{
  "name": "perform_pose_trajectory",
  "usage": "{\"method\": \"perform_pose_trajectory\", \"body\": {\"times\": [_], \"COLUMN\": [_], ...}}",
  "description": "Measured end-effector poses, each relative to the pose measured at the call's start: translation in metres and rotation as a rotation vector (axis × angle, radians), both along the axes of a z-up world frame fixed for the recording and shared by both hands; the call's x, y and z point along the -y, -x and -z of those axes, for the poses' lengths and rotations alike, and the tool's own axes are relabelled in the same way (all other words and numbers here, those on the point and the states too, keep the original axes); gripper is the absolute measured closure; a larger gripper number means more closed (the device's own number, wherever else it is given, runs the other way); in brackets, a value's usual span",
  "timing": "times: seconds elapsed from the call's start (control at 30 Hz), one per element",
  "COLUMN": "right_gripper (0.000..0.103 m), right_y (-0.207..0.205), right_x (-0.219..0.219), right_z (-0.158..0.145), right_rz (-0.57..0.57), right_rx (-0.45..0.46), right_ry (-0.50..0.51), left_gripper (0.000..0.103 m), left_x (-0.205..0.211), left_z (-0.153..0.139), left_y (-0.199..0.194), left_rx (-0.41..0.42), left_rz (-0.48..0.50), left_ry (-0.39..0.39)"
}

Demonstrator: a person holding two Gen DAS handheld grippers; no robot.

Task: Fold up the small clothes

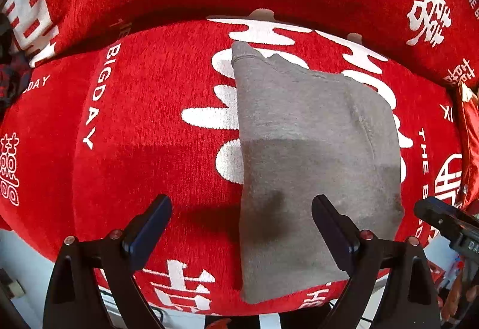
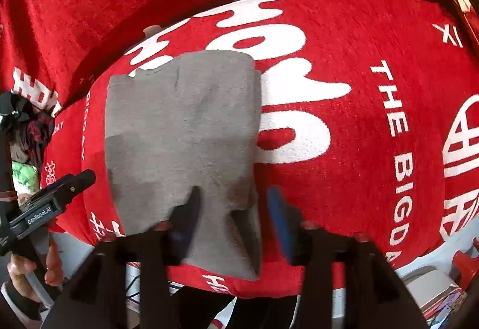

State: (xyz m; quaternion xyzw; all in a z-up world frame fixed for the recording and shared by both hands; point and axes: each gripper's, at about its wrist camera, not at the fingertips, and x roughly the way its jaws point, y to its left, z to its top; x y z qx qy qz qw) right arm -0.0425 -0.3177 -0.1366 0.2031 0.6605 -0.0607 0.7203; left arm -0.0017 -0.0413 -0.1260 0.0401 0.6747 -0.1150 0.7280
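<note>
The left claw [image 1: 241,227] is hovering wide open, holding nothing, above the cloth's [image 1: 314,167] near left edge. The right claw [image 2: 236,221] is gaping, straddling the cloth's near right corner.

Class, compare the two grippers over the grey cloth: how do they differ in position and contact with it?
The left gripper hangs over the near left edge of the grey cloth, fingers wide and clear of it; the right gripper straddles the cloth's near right edge, one finger seemingly pressing into it. The left spans mostly red cover; the right spans mostly cloth. Both are open with dark blue pads.
</note>
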Motion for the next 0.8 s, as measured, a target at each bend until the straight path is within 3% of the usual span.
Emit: {"method": "perform_pose_trajectory", "body": {"times": [0.07, 0.17, 0.23, 0.43, 0.8], "right_gripper": [0.023, 0.020, 0.013, 0.013, 0.013], "right_y": [-0.004, -0.007, -0.009, -0.013, -0.011], "right_x": [-0.008, -0.016, -0.019, -0.024, -0.034], "right_z": [-0.001, -0.004, -0.005, -0.008, -0.011], "right_rz": [-0.017, -0.027, -0.024, -0.026, -0.049], "right_rx": [0.006, 0.004, 0.004, -0.006, -0.018], "right_ry": [0.018, 0.073, 0.097, 0.164, 0.223], "left_gripper": [0.000, 0.000, 0.000, 0.000, 0.000], "left_x": [0.001, 0.002, 0.005, 0.011, 0.010], "left_z": [0.000, 0.002, 0.000, -0.008, -0.010], "left_y": [0.002, 0.005, 0.007, 0.014, 0.017], "left_rx": [-0.006, -0.015, -0.002, 0.075, 0.058], "left_rz": [-0.006, -0.002, 0.012, 0.031, -0.014], "left_ry": [-0.004, -0.019, -0.032, -0.125, -0.117]}}
